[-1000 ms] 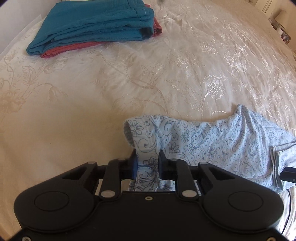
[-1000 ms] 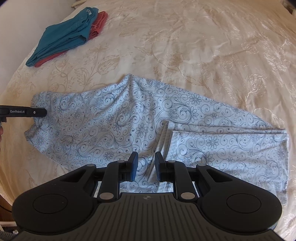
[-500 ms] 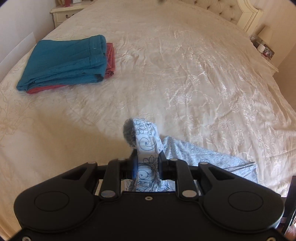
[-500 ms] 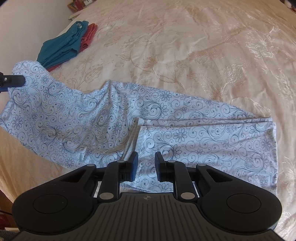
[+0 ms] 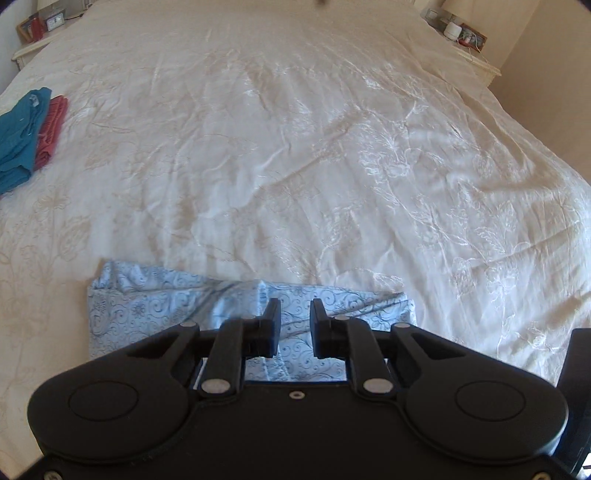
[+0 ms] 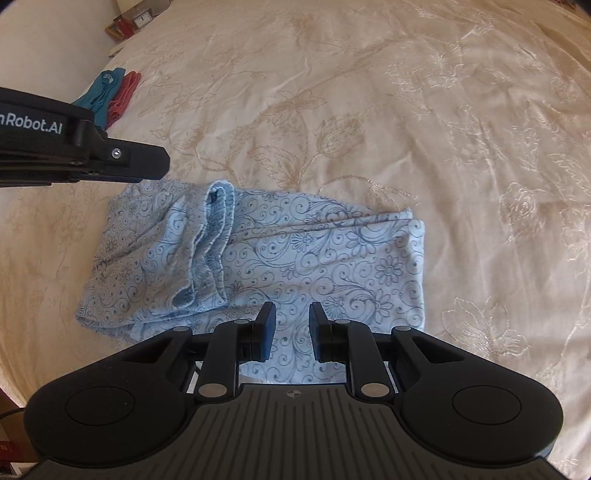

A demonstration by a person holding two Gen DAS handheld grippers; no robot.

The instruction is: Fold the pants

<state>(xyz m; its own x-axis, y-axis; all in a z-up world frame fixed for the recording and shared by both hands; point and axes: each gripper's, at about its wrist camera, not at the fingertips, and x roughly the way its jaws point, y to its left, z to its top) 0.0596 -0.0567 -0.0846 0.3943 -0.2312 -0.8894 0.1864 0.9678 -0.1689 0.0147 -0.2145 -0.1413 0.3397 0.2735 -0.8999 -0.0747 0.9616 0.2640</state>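
On the near edge of the bed (image 5: 295,147), folded pants (image 6: 295,258) lie just under both tools. Left gripper (image 5: 293,325) and right gripper (image 6: 291,328) gape slightly, holding nothing. Cream embroidered bedspread, wrinkled; pale blue swirl-print cotton. Teal and red clothes (image 5: 26,133) far left.

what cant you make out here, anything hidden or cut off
- Pants: the near edge is hidden behind the right gripper body in the right wrist view; likewise under the left gripper in the left wrist view.
- Teal stack: cut off by the left edge in the left wrist view; partly covered by the left gripper in the right wrist view.
- Nightstand items: too small to identify.
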